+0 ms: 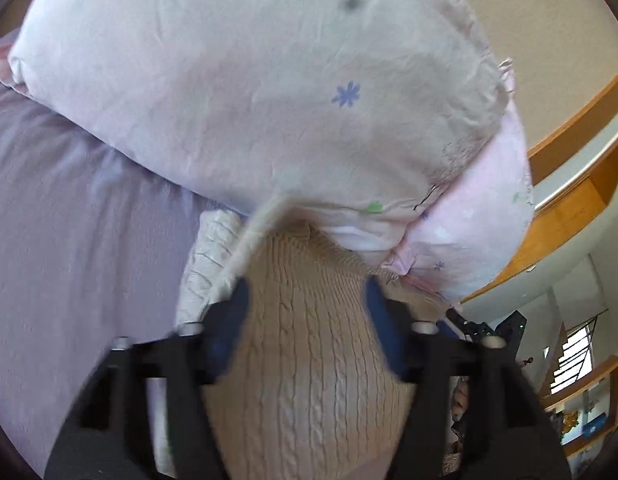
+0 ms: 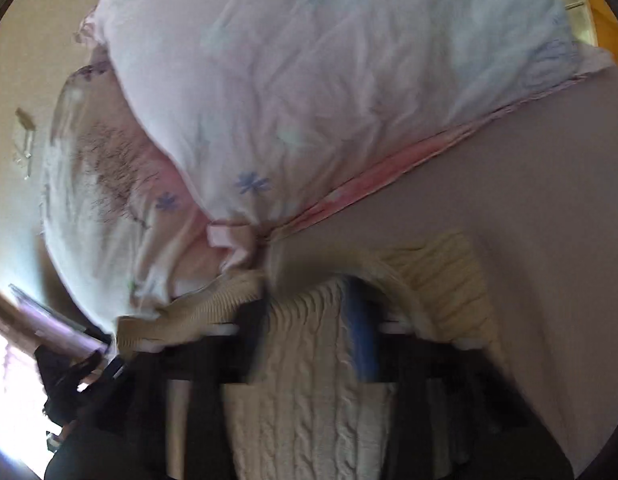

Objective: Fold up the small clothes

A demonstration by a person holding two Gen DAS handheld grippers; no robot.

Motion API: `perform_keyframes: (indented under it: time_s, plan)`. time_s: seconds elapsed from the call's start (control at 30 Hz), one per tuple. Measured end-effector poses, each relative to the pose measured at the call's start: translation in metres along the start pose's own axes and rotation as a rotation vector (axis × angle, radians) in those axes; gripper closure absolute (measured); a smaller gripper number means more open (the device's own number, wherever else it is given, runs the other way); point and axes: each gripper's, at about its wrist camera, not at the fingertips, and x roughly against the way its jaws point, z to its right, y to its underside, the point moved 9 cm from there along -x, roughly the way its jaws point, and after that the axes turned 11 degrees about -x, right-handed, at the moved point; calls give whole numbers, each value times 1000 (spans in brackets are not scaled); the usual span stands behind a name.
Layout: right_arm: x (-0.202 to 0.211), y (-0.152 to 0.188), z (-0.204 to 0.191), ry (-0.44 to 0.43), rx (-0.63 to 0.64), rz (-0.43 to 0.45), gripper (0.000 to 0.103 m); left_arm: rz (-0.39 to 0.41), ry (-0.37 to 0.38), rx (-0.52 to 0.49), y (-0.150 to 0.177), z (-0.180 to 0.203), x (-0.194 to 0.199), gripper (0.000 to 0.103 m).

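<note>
While both wrist views blur with motion, the cream cable-knit sweater point(image 1: 305, 344) fills the near ground in each. Left gripper point(image 1: 307, 292): fingers spread wide, knit passing between them, not pinched. Right gripper point(image 2: 309, 300): fingers look closer together with the sweater point(image 2: 309, 380) bunched between them, but blur means I cannot tell if they clamp it. A ribbed hem or cuff point(image 2: 441, 280) of the sweater curls just beyond the right gripper; a ribbed strip point(image 1: 245, 248) rises off the sweater by the left finger. The sweater lies on a lavender bedsheet point(image 1: 81, 232), which spreads beside and beyond it. Just past the sweater, touching its far edge, sits a pale pink pillow point(image 1: 245, 88) with small blue and green flower prints, with a second pink pillow point(image 1: 477, 220) under it. Beyond the pillows: beige wall point(image 1: 549, 28), wooden headboard or shelf trim point(image 1: 577, 120), and a bright window point(image 1: 577, 356) off to the side of the pillows.
</note>
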Motion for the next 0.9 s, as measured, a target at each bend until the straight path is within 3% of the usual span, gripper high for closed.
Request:
perform_keyframes:
  time_s: [0.07, 0.13, 0.27, 0.5, 0.53, 0.6, 0.63, 0.7, 0.8, 0.9]
  plan:
    - [8, -8, 9, 47, -20, 50, 6, 9, -8, -11, 1, -6, 13, 33]
    - [20, -14, 13, 37, -61, 92, 6, 1, 0, 25, 5, -18, 23, 33]
    - [49, -21, 11, -109, -70, 184, 2, -90, -5, 64, 23, -38, 21, 34]
    - [54, -19, 14, -181, -69, 147, 1, -167, 58, 130, 50, -32, -8, 40]
    - [56, -20, 17, -193, -77, 134, 1, -167, 55, 123, 51, -28, -12, 43]
    - [52, -12, 10, -218, -91, 103, 1, -181, 96, 182, 57, -25, -17, 63]
    - [49, -10, 10, -225, -95, 93, 1, -194, 111, 222, 61, -24, -22, 83]
    - [54, -11, 7, -256, -98, 77, 1, -192, 124, 267, 63, -20, -25, 84]
    - [62, -15, 2, -289, -82, 94, 1, -148, 179, 247, 47, 13, -22, 86]
    - [77, -25, 1, -285, -48, 152, 1, -80, 338, 176, 15, 91, -30, 87]
